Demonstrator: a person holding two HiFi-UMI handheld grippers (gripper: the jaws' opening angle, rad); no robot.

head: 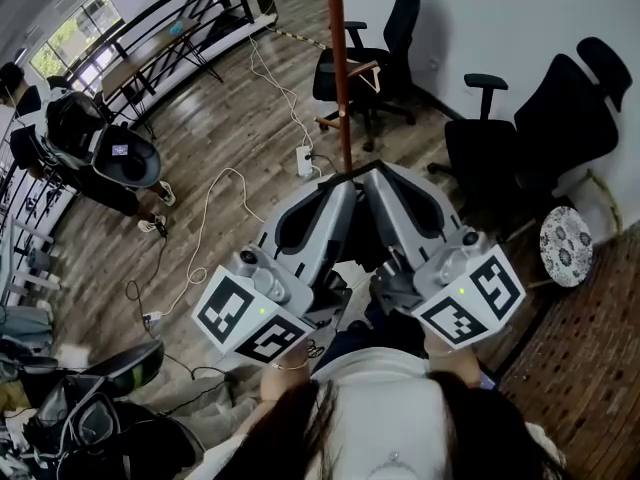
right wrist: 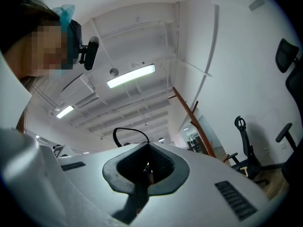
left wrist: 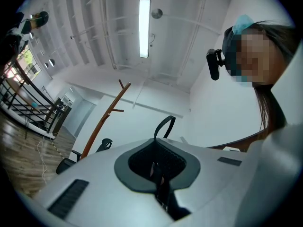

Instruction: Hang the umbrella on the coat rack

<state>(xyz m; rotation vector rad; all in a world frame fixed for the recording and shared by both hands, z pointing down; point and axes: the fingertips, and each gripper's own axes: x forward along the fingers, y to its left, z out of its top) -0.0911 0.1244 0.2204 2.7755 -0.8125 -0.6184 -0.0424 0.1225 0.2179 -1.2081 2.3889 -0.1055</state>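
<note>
Near the coat rack (head: 341, 78), left tool (left wrist: 157, 164) and right tool (right wrist: 146, 167) both clamp the umbrella (left wrist: 162, 190).

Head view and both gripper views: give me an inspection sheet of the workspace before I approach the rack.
Surface: wooden floor; no table seen.
Job's things: coat rack upright, just ahead of both grippers; black strap loop stands up above the fingers; umbrella body cannot be made out.
Clutter: round patterned stool at right.
Grippers: left gripper and right gripper side by side, each shut on the black strap loop.
Cables: white cable runs over the floor to a power strip by the rack.
Surroundings: office chairs, black railing, a person at left.
</note>
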